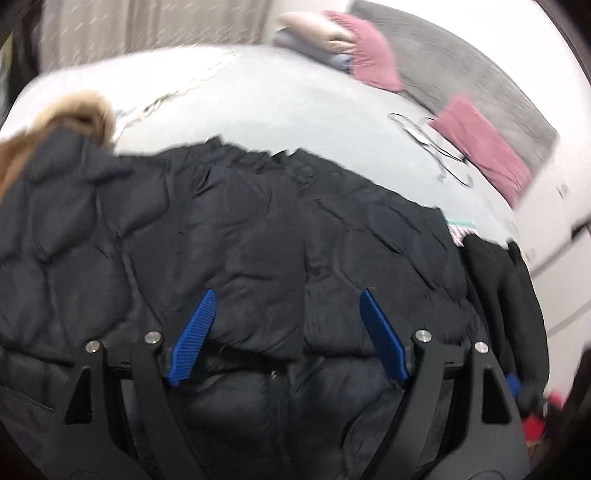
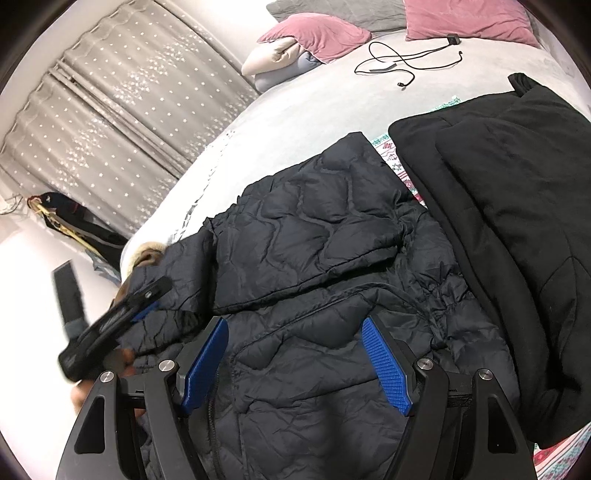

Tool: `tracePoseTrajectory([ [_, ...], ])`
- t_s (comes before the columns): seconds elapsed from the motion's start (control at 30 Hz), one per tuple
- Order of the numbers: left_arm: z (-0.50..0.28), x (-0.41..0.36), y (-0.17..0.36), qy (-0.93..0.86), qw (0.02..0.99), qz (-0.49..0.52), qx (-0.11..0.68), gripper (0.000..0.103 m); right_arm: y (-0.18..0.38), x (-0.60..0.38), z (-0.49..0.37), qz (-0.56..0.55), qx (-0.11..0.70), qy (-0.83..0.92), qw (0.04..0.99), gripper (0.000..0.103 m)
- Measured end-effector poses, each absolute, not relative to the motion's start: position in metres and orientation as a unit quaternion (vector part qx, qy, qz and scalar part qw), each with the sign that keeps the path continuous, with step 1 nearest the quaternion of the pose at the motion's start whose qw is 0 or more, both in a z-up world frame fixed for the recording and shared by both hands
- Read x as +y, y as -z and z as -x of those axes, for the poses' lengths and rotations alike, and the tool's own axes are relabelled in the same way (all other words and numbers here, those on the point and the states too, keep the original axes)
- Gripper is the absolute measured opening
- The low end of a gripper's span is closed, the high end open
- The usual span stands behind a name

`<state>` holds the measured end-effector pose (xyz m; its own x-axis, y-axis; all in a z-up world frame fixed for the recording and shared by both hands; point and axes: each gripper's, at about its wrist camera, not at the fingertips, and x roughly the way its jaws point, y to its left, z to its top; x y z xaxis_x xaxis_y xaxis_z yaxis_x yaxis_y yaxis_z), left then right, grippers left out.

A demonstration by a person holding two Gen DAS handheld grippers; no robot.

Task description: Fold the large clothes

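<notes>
**A:** Looking at where we are with this fold: we've got the dark quilted jacket [image 2: 314,280] spread flat on the bed [image 2: 295,99], zip side up, so we can fold it on a firm wide surface instead of in the air. One sleeve [image 2: 317,218] already lies across the chest, up at about 12 o'clock from our right gripper [image 2: 295,360].

**B:** Yeah, and the fur-trimmed hood [image 1: 74,114] sits out at 10 o'clock in the left view. Our left gripper [image 1: 286,332] hangs over the body of the jacket with its jaws spread wide and nothing between the pads. That view is blurry though.

**A:** Same deal on the right: jaws wide, pads clear of the fabric, holding nothing. We'd guess both are lined up near the hem to pinch it and fold upward.

**B:** What about the black coat [image 2: 509,229] at 2 o'clock?

**A:** Looks like another folded piece, stacked beside the jacket and lapping over its edge. Can't tell if it's done.

**B:** Any containers?

**A:** None we can see, no basket or box. Just pink pillows [image 2: 317,35] and a loose cable [image 2: 406,61] far up the bed, well apart from the jacket.
</notes>
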<state>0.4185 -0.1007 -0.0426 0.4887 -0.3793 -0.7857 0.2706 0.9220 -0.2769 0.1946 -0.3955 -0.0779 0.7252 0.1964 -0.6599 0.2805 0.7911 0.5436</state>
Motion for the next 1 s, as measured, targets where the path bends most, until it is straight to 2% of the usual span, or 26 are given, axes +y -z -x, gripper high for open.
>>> tracePoseTrajectory([
  [0.2, -0.406, -0.157, 0.042, 0.244, 0.848, 0.043, 0.469, 0.081, 0.078, -0.401, -0.193, -0.328, 0.367, 0.027, 0.870, 0.076],
  [0.37, -0.370, -0.132, 0.002, 0.271, 0.878, 0.058, 0.390, 0.082, 0.080, -0.408, -0.190, -0.336, 0.369, 0.028, 0.866, 0.076],
  [0.43, -0.379, -0.093, 0.001, 0.220, 0.891, 0.095, 0.385, 0.092, 0.079, -0.409, -0.191, -0.335, 0.368, 0.028, 0.867, 0.076],
  [0.57, -0.415, -0.015, 0.039, 0.120, 0.864, 0.235, 0.429, 0.092, 0.079, -0.403, -0.193, -0.329, 0.370, 0.026, 0.868, 0.076],
  [0.67, -0.422, -0.016, 0.068, 0.143, 0.819, 0.307, 0.464, 0.091, 0.079, -0.397, -0.195, -0.323, 0.374, 0.021, 0.869, 0.076],
  [0.73, -0.416, -0.048, 0.068, 0.179, 0.818, 0.292, 0.462, 0.091, 0.079, -0.394, -0.197, -0.319, 0.374, 0.018, 0.871, 0.076],
  [0.9, -0.380, -0.150, 0.038, 0.273, 0.841, 0.148, 0.443, 0.092, 0.082, -0.398, -0.196, -0.314, 0.375, 0.023, 0.872, 0.076],
  [1.0, -0.359, -0.152, 0.022, 0.283, 0.849, 0.102, 0.434, 0.092, 0.084, -0.409, -0.191, -0.322, 0.373, 0.041, 0.869, 0.076],
])
